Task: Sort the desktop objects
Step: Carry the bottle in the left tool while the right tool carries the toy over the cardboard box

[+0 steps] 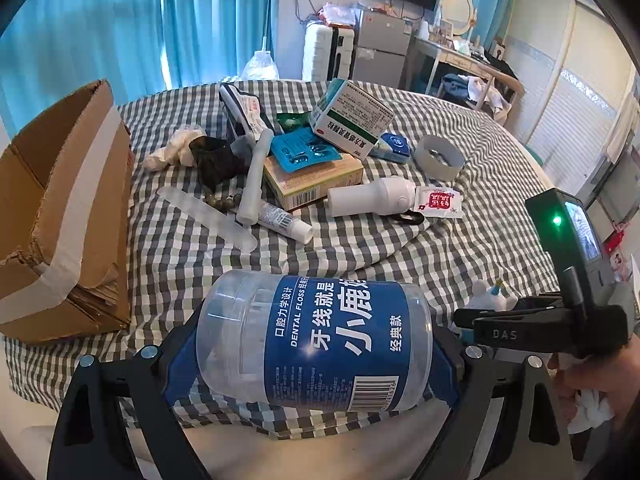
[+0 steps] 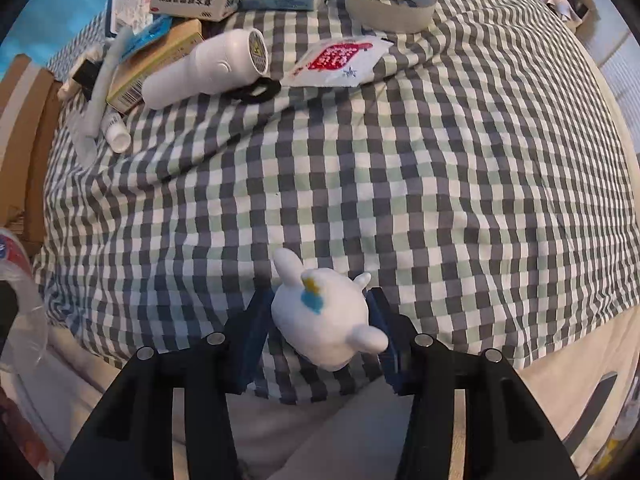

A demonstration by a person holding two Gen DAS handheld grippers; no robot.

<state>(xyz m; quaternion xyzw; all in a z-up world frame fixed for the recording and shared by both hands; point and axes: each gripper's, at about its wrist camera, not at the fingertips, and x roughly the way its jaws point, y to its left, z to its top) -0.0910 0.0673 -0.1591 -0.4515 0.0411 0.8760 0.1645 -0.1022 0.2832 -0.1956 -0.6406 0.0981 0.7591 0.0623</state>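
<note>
A bed covered in a grey, white and pale-green checked sheet (image 1: 460, 216) filled both views. In the left wrist view an open cardboard box (image 1: 60, 220) stood at the left edge of the frame, its mouth tilted toward the centre. A heap of unsorted things lay in the upper middle: medicine boxes (image 1: 350, 120), a white handheld device (image 1: 372, 196), a white tape ring (image 1: 438, 158), a clear comb (image 1: 208, 216) and a small tube (image 1: 286, 224).

The left gripper (image 1: 314, 350), at the bottom centre, was clamped on a clear dental floss jar (image 1: 316, 340) with a blue label. The jar lay sideways between the fingers, its long axis running left to right, and the box sat up and to the left of it, near; this was likely the nearer gripper to the box.

The right gripper (image 2: 320, 330), at the bottom centre of its own view, was clenched on a small white toy figure (image 2: 326, 316) with a blue and yellow mark, held above the bare sheet, well apart from the heap at the upper left
</note>
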